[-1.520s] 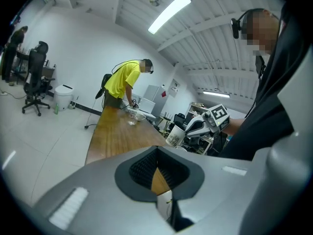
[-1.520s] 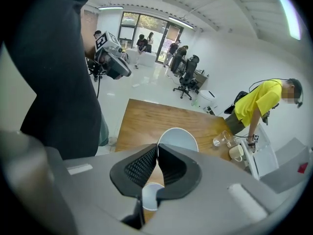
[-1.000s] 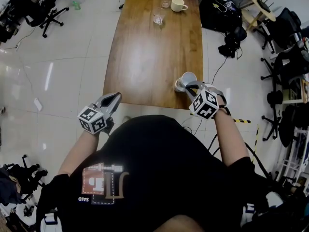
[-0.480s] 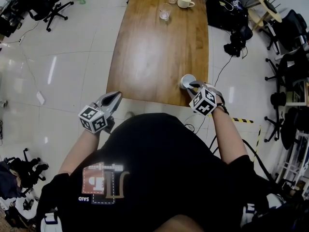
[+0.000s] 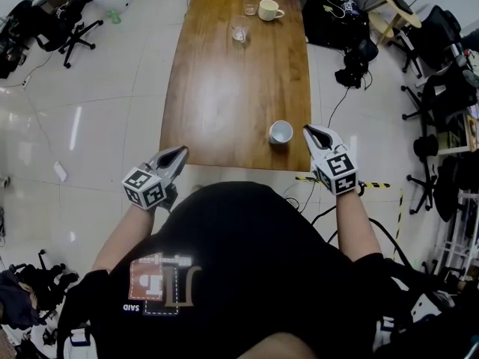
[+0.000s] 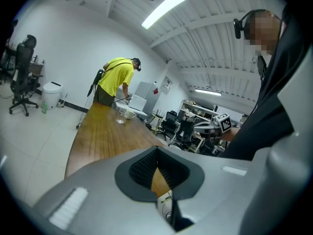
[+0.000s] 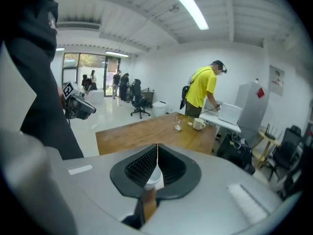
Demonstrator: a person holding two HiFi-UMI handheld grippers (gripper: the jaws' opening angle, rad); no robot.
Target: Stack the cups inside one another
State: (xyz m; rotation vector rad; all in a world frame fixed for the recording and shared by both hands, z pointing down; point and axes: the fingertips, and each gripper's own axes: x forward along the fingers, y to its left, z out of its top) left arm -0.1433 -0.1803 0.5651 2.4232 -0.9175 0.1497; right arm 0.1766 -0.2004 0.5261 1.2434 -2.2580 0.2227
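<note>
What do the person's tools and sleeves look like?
The left tool and the right tool are grey with black ribbed pads; each carries a white cube with black square markers. The right tool's jaws are closing on nothing. Sleeves are short and black.

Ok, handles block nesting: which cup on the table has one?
The cream mug at the far end of the table, handle sticking out sideways. The clear glasses beside it and the white cup near the front edge show none.

The left gripper (image 5: 179, 152) hovered before the torso, jaws together and empty. The right gripper (image 5: 309, 131) pointed slightly downward on an outstretched forearm, its jaws closing on nothing.
</note>
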